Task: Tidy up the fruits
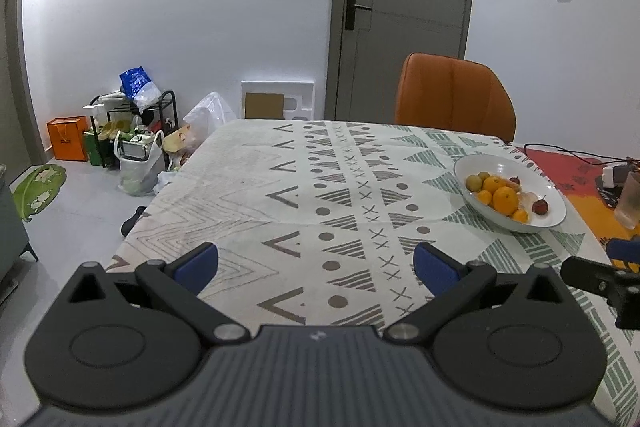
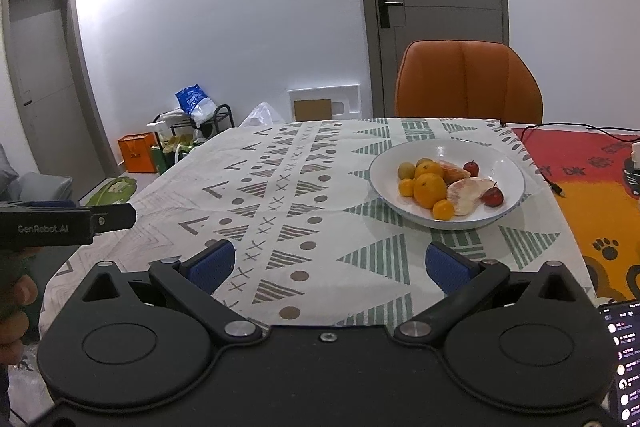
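Observation:
A white bowl [image 2: 504, 163] sits on the patterned tablecloth [image 2: 304, 211] and holds several oranges [image 2: 429, 189], a greenish fruit [image 2: 407, 170], peeled citrus pieces [image 2: 468, 193] and two small red fruits [image 2: 493, 195]. In the left wrist view the bowl [image 1: 544, 187] lies at the right. My left gripper [image 1: 316, 267] is open and empty above the cloth, left of the bowl. My right gripper [image 2: 329, 267] is open and empty, short of the bowl. The left gripper also shows at the left edge of the right wrist view [image 2: 116, 215].
An orange chair [image 2: 468, 83] stands behind the table by a grey door [image 2: 436, 7]. A red and orange mat [image 2: 592, 187] with cables lies at the right. A phone [image 2: 622, 359] lies at the front right. Bags and a rack [image 1: 132, 131] clutter the floor.

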Demonstrator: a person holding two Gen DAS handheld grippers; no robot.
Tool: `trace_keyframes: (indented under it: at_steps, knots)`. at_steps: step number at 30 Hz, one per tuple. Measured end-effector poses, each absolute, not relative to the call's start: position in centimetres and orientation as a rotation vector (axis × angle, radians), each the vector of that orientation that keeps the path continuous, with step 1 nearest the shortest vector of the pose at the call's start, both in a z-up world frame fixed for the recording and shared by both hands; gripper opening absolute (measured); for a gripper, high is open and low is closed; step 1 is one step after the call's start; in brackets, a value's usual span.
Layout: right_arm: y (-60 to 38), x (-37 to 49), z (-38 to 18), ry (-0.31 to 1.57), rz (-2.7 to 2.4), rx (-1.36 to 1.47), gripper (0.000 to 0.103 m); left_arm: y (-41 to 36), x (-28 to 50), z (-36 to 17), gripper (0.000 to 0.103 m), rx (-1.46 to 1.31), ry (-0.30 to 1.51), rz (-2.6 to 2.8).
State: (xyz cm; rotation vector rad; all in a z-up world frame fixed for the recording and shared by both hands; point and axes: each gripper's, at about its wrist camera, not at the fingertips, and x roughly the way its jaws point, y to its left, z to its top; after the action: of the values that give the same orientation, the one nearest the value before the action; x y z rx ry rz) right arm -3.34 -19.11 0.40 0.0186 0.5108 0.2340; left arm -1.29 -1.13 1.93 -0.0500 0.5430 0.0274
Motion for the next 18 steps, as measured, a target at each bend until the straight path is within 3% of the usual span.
trace_keyframes:
  at_steps: [18]
  knots:
    - [-18.64, -3.36, 0.13, 0.525, 0.254, 0.026, 0.103, -1.24, -1.38, 2.05, 0.103, -0.041, 0.539, 0.029]
